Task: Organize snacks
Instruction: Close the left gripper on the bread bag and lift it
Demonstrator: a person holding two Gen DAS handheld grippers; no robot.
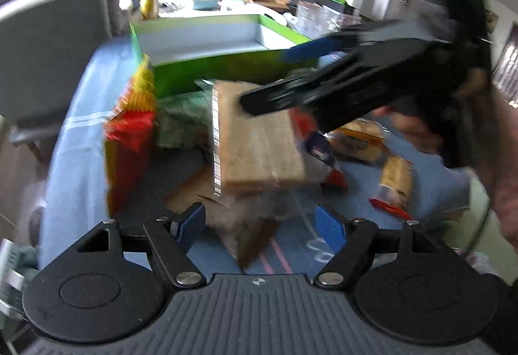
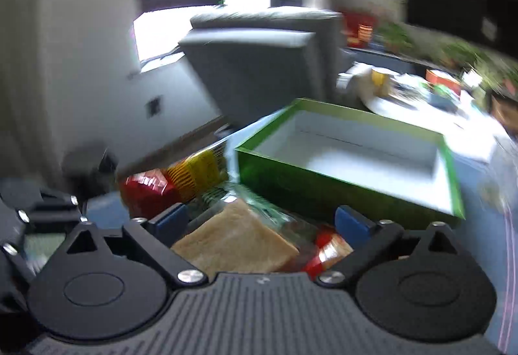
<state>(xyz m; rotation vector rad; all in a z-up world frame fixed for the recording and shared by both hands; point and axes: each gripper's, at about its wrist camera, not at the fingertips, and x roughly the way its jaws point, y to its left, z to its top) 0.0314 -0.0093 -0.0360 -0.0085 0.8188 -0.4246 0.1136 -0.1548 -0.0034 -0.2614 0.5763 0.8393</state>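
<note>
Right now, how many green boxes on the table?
1. Green box, open and empty, sits behind the snack pile. Blur and the grippers may hide others.

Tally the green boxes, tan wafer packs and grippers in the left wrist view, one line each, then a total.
Green box: 1
Tan wafer pack: 1
Grippers: 2 (left gripper, right gripper)
Total: 4

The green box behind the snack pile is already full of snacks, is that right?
Not quite. The green box does sit behind the snack pile, but it is empty: the right wrist view looks straight into its bare white interior. The tan wrapped snack and the others lie outside it.
</note>
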